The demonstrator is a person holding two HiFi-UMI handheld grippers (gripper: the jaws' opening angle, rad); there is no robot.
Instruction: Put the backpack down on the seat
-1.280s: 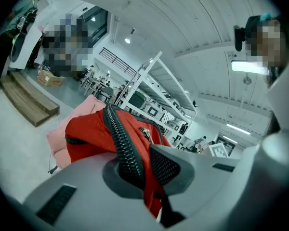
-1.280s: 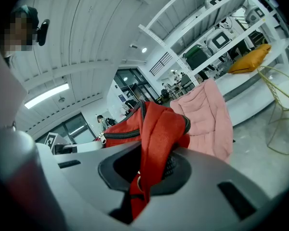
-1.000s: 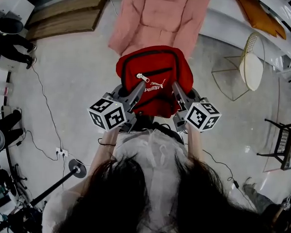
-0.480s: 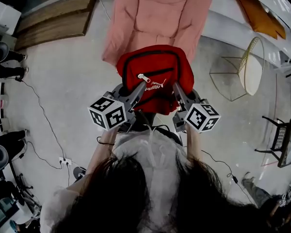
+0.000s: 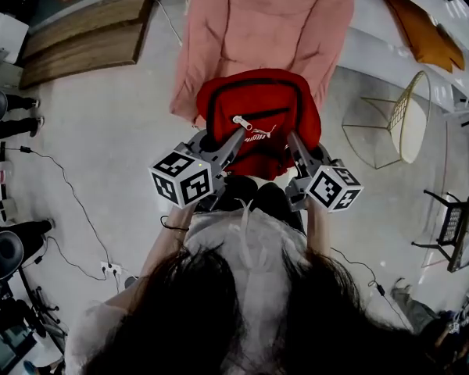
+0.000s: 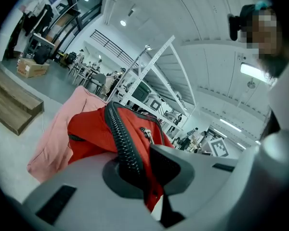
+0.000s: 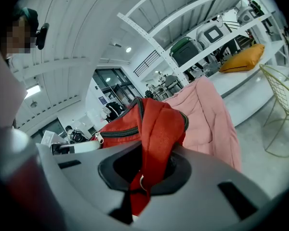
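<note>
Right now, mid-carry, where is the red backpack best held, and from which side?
By its top edge, one gripper per side, coming from the person's side. The left gripper is shut on the zipper seam, the right gripper on a red fabric fold, so the backpack hangs between them, near the pink seat.

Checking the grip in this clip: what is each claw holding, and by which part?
Both hold the red backpack: the left claw pinches fabric at the black zipper, the right claw a red fabric fold on the other side.
</note>
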